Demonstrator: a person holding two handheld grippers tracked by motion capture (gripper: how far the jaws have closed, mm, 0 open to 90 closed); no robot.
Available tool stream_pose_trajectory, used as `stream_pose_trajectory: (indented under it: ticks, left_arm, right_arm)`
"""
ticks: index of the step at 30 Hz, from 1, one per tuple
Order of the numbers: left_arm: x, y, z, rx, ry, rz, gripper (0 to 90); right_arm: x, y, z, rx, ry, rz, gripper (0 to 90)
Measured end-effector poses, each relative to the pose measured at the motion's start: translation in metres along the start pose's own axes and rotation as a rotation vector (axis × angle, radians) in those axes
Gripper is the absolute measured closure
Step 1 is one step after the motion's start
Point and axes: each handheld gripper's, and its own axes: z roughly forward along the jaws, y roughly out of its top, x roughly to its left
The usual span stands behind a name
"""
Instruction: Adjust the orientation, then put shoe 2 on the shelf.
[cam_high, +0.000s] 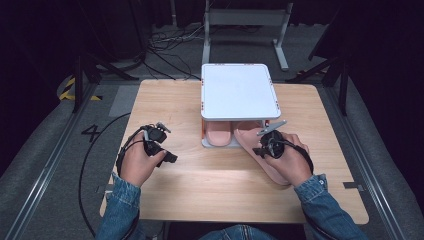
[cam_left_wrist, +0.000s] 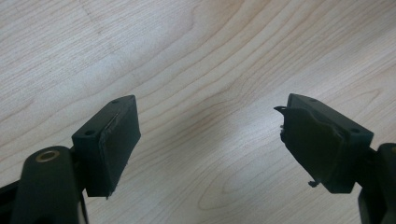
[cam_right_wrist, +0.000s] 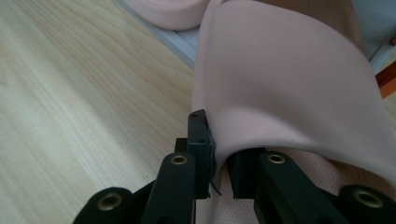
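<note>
While the left gripper (cam_high: 167, 157) waits over the bare wooden table (cam_high: 165, 100), the right gripper (cam_high: 258, 151) has hold of a pink slipper (cam_high: 250, 141). In the right gripper view, its two black pads are pinched on the edge of the slipper's soft top band (cam_right_wrist: 280, 84), with the band squeezed thin between them. The left one is let go, with its jaws standing wide apart and nothing but wood between them.

A small white shelf (cam_high: 239, 91) stands at the far middle of the table. Under its flat top sits the other pink slipper (cam_high: 218, 134), tucked in on the left side. The held slipper lies at a slant just to the right of that one. Its toe end is at the mouth of the shelf, and its heel end sticks out over the table toward the person's right hand (cam_high: 291, 165).

It looks like the job is to move this slipper at the shelf, though I cannot tell if it is going in or coming out. If it goes in, the next move needs a straight push, so the slipper lines up beside its twin and does not bump the shelf's post. The grip must stay tight, since the soft band could slip out.
</note>
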Motion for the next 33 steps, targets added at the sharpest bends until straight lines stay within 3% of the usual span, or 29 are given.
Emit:
stream_pose_trajectory:
  ticks: [4, 8, 10, 14, 19, 21, 23, 27, 33]
  left_arm:
    - [0.000, 0.001, 0.001, 0.007, 0.001, 0.000, 19.7]
    - [-0.002, 0.003, 0.001, 0.003, -0.012, -0.001, 19.8]
    - [-0.002, 0.005, 0.001, -0.001, -0.012, 0.000, 19.8]
    - [-0.003, 0.012, 0.002, -0.004, -0.014, 0.021, 19.7]
    - [-0.006, 0.019, 0.004, -0.006, -0.024, 0.040, 19.7]
    - [-0.008, 0.024, 0.006, -0.006, -0.036, 0.050, 19.7]
    - [-0.009, 0.026, 0.007, -0.005, -0.036, 0.054, 19.7]
    - [-0.010, 0.029, 0.008, 0.000, -0.038, 0.055, 19.7]
    - [-0.010, 0.029, 0.009, 0.000, -0.037, 0.057, 19.7]
  right_arm:
    - [0.005, 0.000, 0.006, 0.004, -0.017, -0.002, 79.8]
    - [0.005, -0.003, 0.003, -0.025, 0.001, -0.001, 64.5]
    - [0.004, -0.006, -0.006, -0.041, -0.002, 0.001, 57.4]
    - [0.002, -0.013, -0.031, -0.072, 0.018, 0.024, 52.7]
    - [-0.010, -0.026, -0.052, -0.070, -0.022, 0.051, 50.2]
    - [-0.028, -0.042, -0.060, -0.045, -0.054, 0.104, 49.7]
    - [-0.034, -0.047, -0.061, -0.037, -0.067, 0.123, 49.7]
    - [-0.056, -0.072, -0.060, 0.041, -0.105, 0.201, 50.3]
    - [-0.067, -0.098, -0.053, 0.147, -0.115, 0.263, 53.3]
